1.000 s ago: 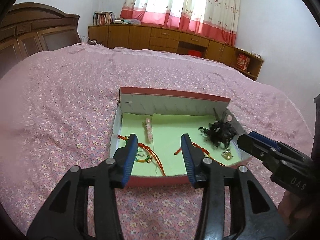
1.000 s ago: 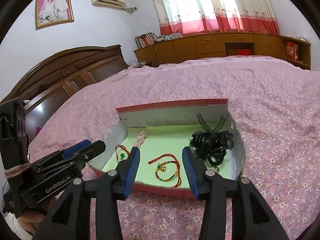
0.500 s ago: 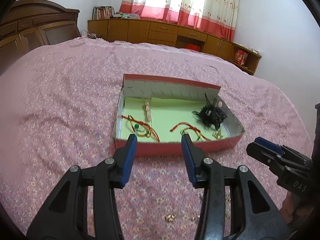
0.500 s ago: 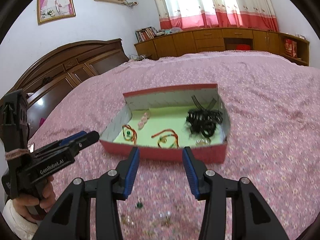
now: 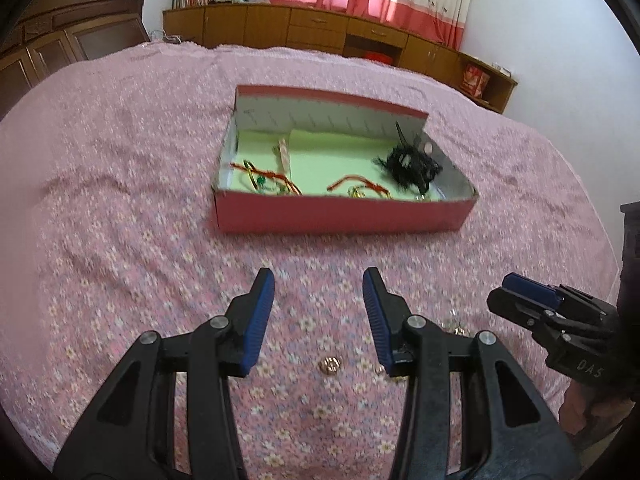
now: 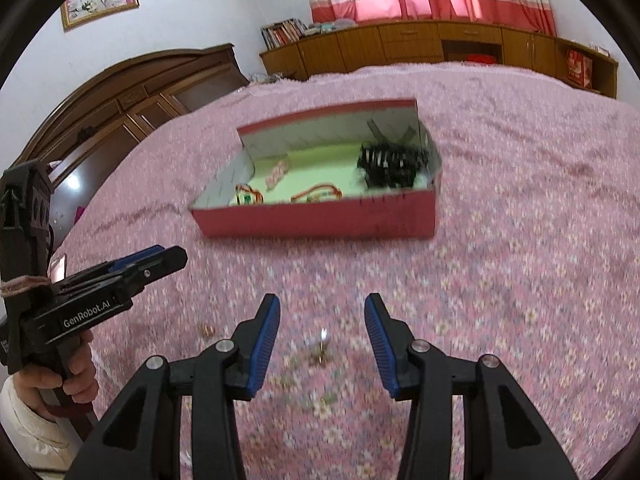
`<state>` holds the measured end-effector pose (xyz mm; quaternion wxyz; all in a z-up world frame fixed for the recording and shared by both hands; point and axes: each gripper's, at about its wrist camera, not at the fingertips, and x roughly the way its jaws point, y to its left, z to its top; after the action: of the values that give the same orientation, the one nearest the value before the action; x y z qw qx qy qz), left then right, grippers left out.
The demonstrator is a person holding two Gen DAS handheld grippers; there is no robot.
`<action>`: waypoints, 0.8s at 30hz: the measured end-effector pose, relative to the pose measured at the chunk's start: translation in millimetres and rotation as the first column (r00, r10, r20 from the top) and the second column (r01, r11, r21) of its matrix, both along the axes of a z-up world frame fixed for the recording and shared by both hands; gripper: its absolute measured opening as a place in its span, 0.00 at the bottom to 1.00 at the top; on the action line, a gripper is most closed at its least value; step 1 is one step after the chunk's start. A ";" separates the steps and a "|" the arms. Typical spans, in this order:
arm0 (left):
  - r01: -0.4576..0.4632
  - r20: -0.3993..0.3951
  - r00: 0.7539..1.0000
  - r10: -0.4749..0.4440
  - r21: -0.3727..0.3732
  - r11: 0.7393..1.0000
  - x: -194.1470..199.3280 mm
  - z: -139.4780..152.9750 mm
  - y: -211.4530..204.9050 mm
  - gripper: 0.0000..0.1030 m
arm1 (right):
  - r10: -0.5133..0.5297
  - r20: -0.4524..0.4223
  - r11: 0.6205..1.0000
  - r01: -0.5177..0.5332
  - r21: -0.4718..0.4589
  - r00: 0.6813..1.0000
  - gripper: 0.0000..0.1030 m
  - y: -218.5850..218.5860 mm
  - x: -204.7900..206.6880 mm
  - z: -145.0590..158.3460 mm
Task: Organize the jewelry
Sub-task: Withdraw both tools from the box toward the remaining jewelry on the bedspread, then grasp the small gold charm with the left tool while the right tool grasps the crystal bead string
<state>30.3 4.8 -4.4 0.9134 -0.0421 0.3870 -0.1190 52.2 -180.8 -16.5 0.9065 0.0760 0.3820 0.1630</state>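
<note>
A red box (image 5: 340, 214) (image 6: 320, 222) with a green lining sits on the pink floral bedspread. Inside lie red cord bracelets (image 5: 266, 176), a pink bead strand (image 5: 284, 152) and a black ribbon hair piece (image 5: 410, 166) (image 6: 390, 162). Small loose jewelry pieces lie on the bedspread in front of the box: a gold ring (image 5: 330, 365) between my left fingers, and a blurred cluster (image 6: 318, 354) between my right fingers. My left gripper (image 5: 319, 312) is open and empty. My right gripper (image 6: 323, 334) is open and empty.
The right gripper shows at the right edge of the left wrist view (image 5: 552, 320); the left gripper shows at the left of the right wrist view (image 6: 100, 292). A wooden headboard (image 6: 120, 92) and low cabinets (image 5: 320, 32) border the bed.
Both grippers have pulled back from over the box toward the near side of the bed. The box now lies farther ahead and loose jewelry on the bedspread has come into view.
</note>
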 end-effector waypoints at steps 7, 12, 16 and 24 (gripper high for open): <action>0.028 -0.044 0.999 -0.028 0.008 1.000 -8.0 -15.4 -8.0 0.37 | 0.009 -0.065 1.000 -0.009 -0.004 0.998 0.46 -1.1 -11.5 -17.7; 0.035 -0.065 0.997 -0.034 0.013 0.999 -11.4 -24.7 -10.5 0.36 | 0.009 -0.093 1.000 -0.010 -0.007 0.996 0.46 -0.5 -13.7 -28.1; 0.039 -0.090 0.995 -0.038 0.013 0.999 -12.5 -33.7 -11.6 0.36 | 0.007 -0.116 1.000 -0.009 -0.013 0.993 0.46 -0.1 -13.2 -36.1; 0.053 -0.141 0.989 -0.052 0.007 0.999 -15.6 -52.4 -14.7 0.32 | -0.004 -0.142 1.000 0.002 -0.015 0.990 0.38 0.7 -11.2 -45.3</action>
<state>14.7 -10.0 -56.8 0.8806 -0.0353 0.4520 -0.1378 41.0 -180.2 -61.8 0.8778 0.0812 0.4466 0.1530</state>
